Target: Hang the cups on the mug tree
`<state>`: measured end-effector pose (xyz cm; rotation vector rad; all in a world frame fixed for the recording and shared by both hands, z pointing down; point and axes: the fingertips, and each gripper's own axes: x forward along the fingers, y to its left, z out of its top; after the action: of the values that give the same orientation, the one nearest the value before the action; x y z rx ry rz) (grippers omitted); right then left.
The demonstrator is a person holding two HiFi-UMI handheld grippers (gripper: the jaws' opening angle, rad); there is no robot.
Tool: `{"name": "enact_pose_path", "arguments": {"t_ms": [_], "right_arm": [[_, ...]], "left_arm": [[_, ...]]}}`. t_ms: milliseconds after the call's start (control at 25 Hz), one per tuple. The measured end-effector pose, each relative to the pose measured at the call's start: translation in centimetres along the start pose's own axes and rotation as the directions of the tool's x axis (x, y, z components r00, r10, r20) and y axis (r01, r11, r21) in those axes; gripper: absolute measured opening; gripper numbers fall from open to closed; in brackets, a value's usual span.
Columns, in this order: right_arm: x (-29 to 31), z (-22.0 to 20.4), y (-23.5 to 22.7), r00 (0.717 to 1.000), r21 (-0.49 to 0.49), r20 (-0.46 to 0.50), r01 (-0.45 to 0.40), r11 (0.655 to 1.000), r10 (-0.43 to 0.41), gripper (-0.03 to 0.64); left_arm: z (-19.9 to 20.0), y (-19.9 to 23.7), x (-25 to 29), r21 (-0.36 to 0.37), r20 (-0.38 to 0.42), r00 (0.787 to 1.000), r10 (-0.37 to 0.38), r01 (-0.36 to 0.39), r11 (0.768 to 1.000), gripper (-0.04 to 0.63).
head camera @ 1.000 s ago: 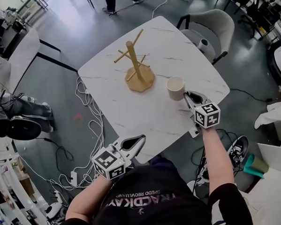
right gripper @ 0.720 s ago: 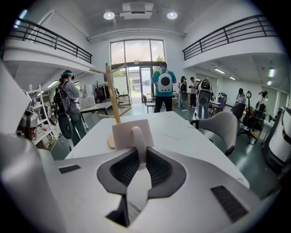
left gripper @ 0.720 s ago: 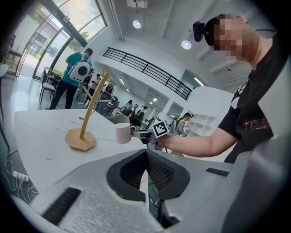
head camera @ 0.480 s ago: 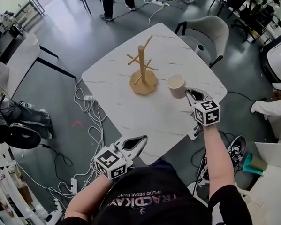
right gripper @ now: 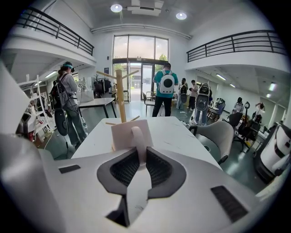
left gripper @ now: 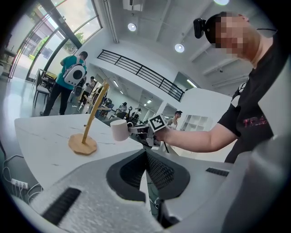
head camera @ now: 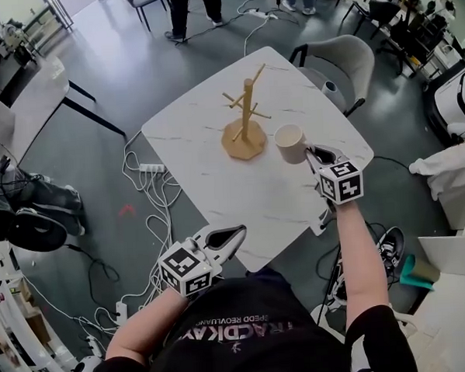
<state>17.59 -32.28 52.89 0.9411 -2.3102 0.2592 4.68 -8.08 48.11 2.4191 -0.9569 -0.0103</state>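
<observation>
Just to the right of the mug tree (head camera: 245, 126), near its round wooden base, a pale cup (head camera: 290, 143) sits in the grasp of the right gripper (head camera: 312, 155). The right gripper view shows the jaws pinched on the cup's handle, with the cup's (right gripper: 129, 134) body just beyond the right gripper's (right gripper: 138, 152) tips and the mug tree's (right gripper: 120, 95) upright post and angled pegs behind it. In the head view the cup's open mouth faces up. Whether its bottom touches the white marble-patterned table (head camera: 216, 174) I cannot tell.

The mug tree stands upright toward the far side of the table. On the side of the tree nearest the person, well apart from it and past the table's near corner, hangs the left gripper (head camera: 236, 233). Its own view shows the left gripper's (left gripper: 146, 157) dark ribbed pads pressed together with nothing between them. That same view looks across the tabletop at the tree (left gripper: 88, 125), the cup (left gripper: 119, 129) and the other gripper's marker cube (left gripper: 157, 123) to the tree's right.

Beyond the tree on the right stands a grey chair (head camera: 350, 55). White cables and a power strip (head camera: 150, 168) lie on the grey floor to the tree's left.
</observation>
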Motion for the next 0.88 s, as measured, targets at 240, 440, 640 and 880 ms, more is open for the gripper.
{"name": "enact_pose_path", "arguments": {"t_ms": [240, 440, 640, 880], "right_arm": [[-0.3, 1.3, 0.5, 1.000, -0.020, -0.022, 0.018, 1.000, -0.019, 0.044], [-0.7, 2.4, 1.0, 0.997, -0.064, -0.057, 0.052, 0.997, -0.056, 0.044], [-0.6, 4.2, 1.6, 0.990, -0.135, -0.101, 0.085, 0.987, -0.099, 0.044], [-0.4, 6.3, 2.7, 0.981, -0.208, -0.141, 0.102, 0.973, -0.133, 0.044]], "left_arm": [[0.5, 0.2, -1.1, 0.011, 0.006, 1.000, -0.017, 0.017, 1.000, -0.003], [0.6, 0.0, -1.8, 0.038, 0.000, 0.999, -0.038, 0.038, 0.999, -0.003], [0.6, 0.1, -2.1, 0.068, -0.016, 0.998, -0.053, 0.054, 0.996, -0.003], [0.5, 0.0, -2.9, 0.091, -0.040, 0.996, -0.083, 0.087, 0.992, -0.003]]}}
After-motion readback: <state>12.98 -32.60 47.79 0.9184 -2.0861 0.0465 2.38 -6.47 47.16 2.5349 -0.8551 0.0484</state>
